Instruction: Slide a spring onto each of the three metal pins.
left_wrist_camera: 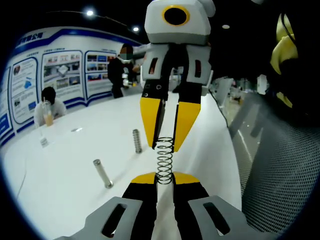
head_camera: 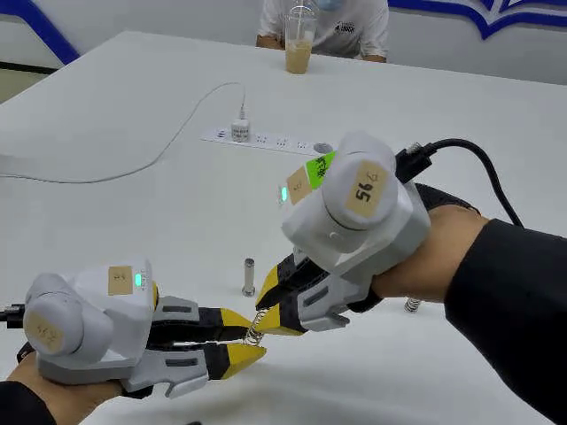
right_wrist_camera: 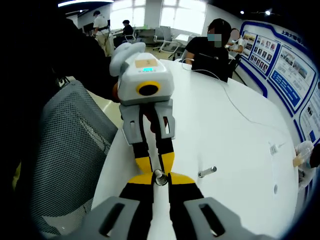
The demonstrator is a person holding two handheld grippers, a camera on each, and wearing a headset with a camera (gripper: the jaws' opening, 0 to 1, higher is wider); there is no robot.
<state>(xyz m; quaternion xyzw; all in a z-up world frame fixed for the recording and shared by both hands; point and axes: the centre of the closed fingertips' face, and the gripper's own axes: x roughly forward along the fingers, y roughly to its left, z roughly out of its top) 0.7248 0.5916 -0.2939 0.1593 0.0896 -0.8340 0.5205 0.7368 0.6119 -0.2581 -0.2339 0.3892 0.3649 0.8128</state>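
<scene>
White table (head_camera: pixel 106 221), upright pin (head_camera: pixel 249 276), poster wall (left_wrist_camera: pixel 65 70)

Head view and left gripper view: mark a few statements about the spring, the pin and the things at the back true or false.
1. The spring is gripped at one end by the left gripper and at the other end by the right gripper. True.
2. The upright metal pin just beyond the grippers already carries a spring. False: it is bare.
3. A cup holding a light brown drink stands in front of a seated person. True.
4. Nothing is plugged into the power strip. False: a white charger with a cable sits in it.
</scene>
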